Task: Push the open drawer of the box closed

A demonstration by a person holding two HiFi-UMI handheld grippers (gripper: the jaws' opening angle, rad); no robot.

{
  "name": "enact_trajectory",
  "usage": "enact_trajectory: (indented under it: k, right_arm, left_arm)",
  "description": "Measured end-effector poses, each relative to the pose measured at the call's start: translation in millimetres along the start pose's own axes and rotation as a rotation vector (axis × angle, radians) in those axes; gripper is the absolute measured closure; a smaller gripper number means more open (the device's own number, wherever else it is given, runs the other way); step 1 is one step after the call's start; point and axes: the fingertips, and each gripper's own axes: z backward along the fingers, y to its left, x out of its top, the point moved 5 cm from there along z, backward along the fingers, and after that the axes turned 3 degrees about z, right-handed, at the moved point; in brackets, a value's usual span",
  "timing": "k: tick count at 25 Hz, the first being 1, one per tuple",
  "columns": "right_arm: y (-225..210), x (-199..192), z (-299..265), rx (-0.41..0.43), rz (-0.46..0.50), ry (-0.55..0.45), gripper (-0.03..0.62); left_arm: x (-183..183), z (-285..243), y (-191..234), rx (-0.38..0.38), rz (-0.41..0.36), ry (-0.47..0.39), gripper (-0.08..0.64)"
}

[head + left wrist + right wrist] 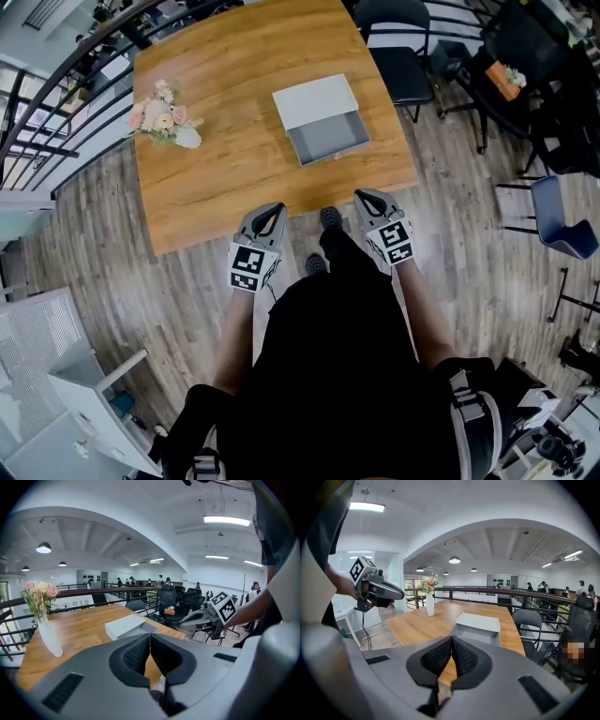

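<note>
Pale grey box (317, 101), orange-brown woodgrain table (216, 164), pink flowers (157, 116).

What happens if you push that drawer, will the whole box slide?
The box looks light and sits loose on the smooth table, so it may well slide back. Its drawer looks stiff and empty, so it probably glides in easily.
</note>
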Motion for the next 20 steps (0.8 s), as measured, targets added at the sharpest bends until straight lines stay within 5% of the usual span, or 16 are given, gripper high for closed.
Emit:
enact_trajectory:
  k: [20]
  right_arm:
    - [-71.0, -30.4, -97.9, 0.113, -0.108, 0.101, 0.575]
  left_arm:
    - [37.6, -70.6, 46.8, 0.059, 0.022, 0.044, 0.537]
